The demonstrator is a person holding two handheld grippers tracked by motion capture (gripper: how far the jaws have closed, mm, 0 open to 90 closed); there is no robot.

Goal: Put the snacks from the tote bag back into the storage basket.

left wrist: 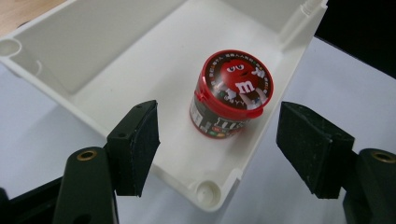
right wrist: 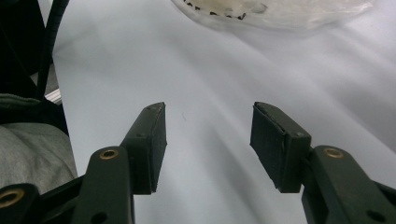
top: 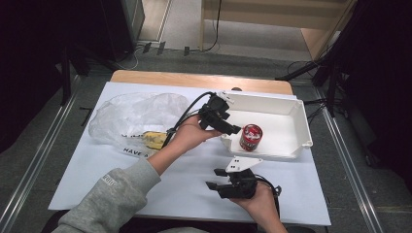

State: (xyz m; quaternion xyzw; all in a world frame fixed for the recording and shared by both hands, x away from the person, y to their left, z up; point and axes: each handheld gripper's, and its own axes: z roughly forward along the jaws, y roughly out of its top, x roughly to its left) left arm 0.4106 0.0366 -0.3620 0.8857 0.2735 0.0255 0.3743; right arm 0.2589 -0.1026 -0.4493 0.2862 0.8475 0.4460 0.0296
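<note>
M&M's candy tub [left wrist: 231,93] stands upright in the white plastic bin [left wrist: 116,56] — left gripper [left wrist: 217,140] hangs over it, jaws wide; right gripper [right wrist: 208,140] gapes too — empty

Upper right of the high view: tray [top: 296,127] on the counter [top: 194,170], candy jar [top: 250,137] upright inside it, close to the near wall, toward the near left corner. Upper left of the frame: plastic bag [top: 133,116] flat on the counter, well apart from the tray. Between bag and tray, at frame centre: left hand-held gripper [top: 232,129], over the tray's left end, just left of the jar. Lower centre, before the tray: right hand-held gripper [top: 214,178], over bare counter.
</note>
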